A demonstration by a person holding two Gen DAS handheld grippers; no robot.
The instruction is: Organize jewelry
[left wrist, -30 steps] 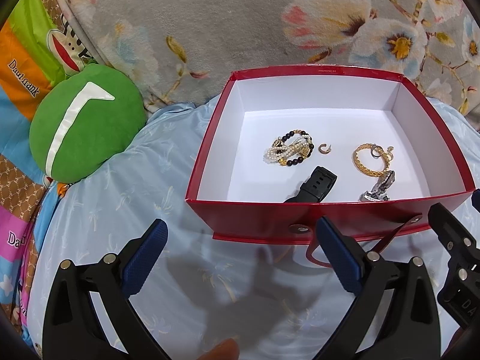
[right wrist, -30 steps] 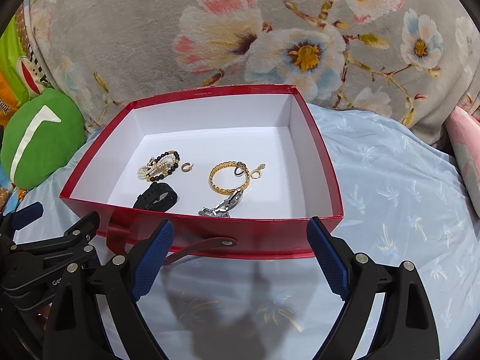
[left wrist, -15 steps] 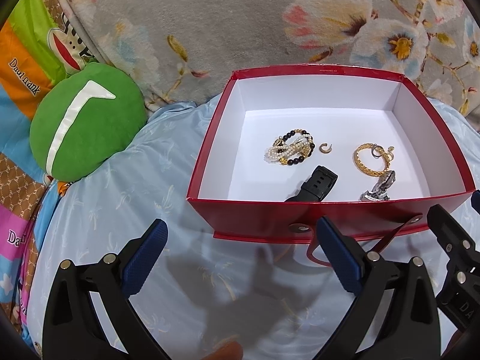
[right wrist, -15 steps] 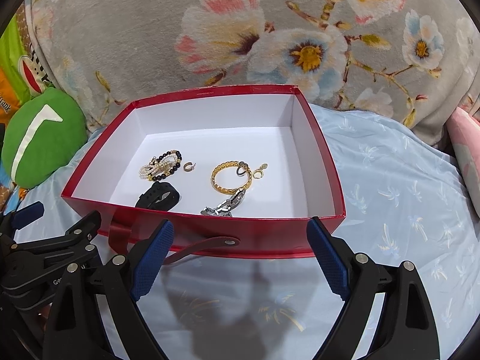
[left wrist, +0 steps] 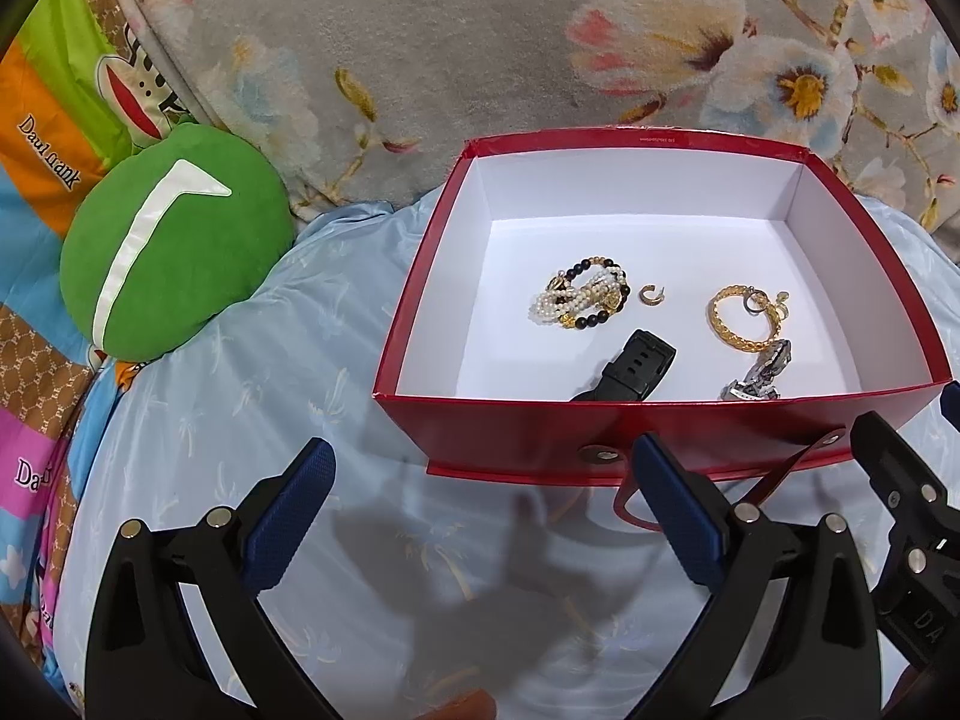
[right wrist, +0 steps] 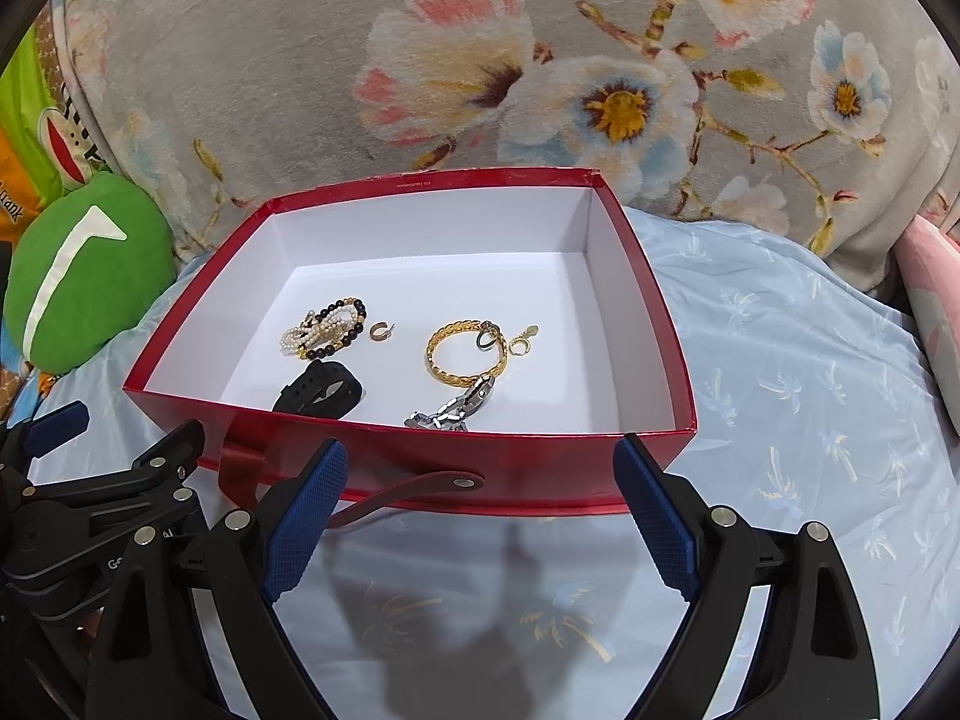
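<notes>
A red box (left wrist: 498,420) (right wrist: 540,462) with a white inside rests on the light blue sheet. In it lie a pearl and black bead bracelet (left wrist: 579,300) (right wrist: 324,329), a small gold ear cuff (left wrist: 649,294) (right wrist: 379,331), a gold chain bangle (left wrist: 741,318) (right wrist: 465,351), a black watch (left wrist: 636,366) (right wrist: 318,393) and a silver watch (left wrist: 759,372) (right wrist: 456,408). My left gripper (left wrist: 480,504) hangs open in front of the box's near wall, nothing between its blue pads. Beside it, my right gripper (right wrist: 480,504) is open too, holding nothing.
A green round cushion (left wrist: 168,240) (right wrist: 78,270) lies left of the box. A grey floral blanket (left wrist: 480,42) (right wrist: 540,60) rises behind it. A colourful cartoon cloth (left wrist: 42,138) covers the far left. A pink cushion edge (right wrist: 936,294) shows at the right.
</notes>
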